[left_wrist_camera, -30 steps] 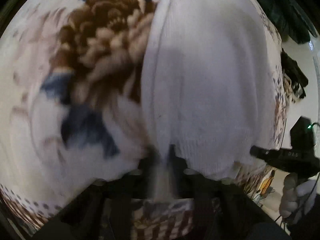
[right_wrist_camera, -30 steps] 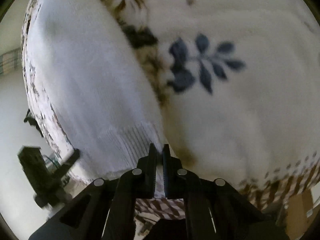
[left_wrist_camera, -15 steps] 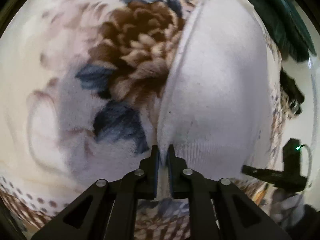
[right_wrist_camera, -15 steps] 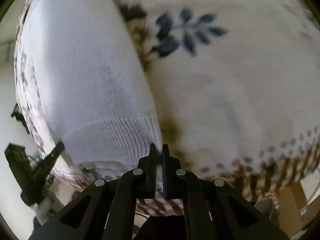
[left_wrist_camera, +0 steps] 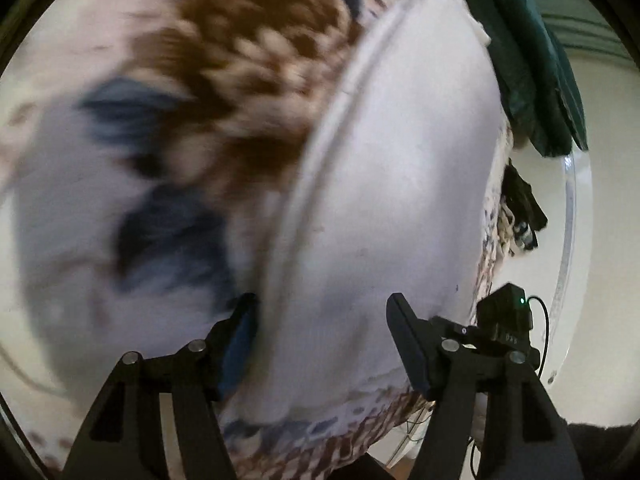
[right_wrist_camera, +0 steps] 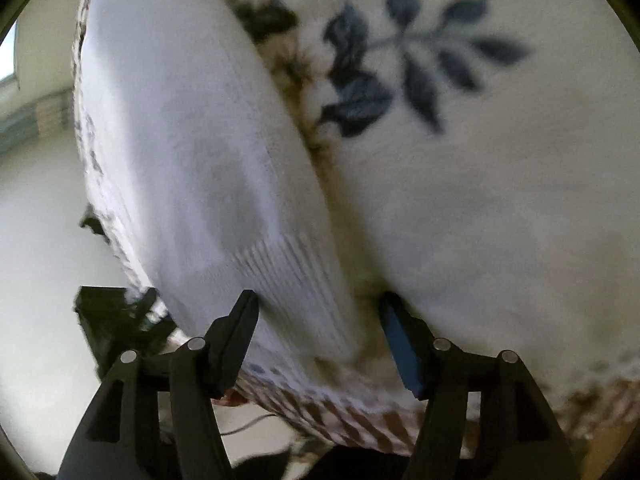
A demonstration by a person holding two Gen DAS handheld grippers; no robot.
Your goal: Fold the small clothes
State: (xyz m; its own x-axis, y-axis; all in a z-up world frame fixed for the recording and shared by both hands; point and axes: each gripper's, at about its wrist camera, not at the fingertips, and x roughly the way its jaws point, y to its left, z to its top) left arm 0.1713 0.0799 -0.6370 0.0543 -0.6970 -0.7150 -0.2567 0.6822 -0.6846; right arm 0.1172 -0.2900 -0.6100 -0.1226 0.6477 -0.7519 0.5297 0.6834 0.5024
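White garment point(left_wrist_camera: 384, 208) between parted jaws — unpinched

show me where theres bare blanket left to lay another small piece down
Bare floral blanket lies right of the white garment, around the blue leaf sprig. In the left wrist view, more lies left of it, over the brown flower. Crowded: the far corner, where dark green clothes lie.
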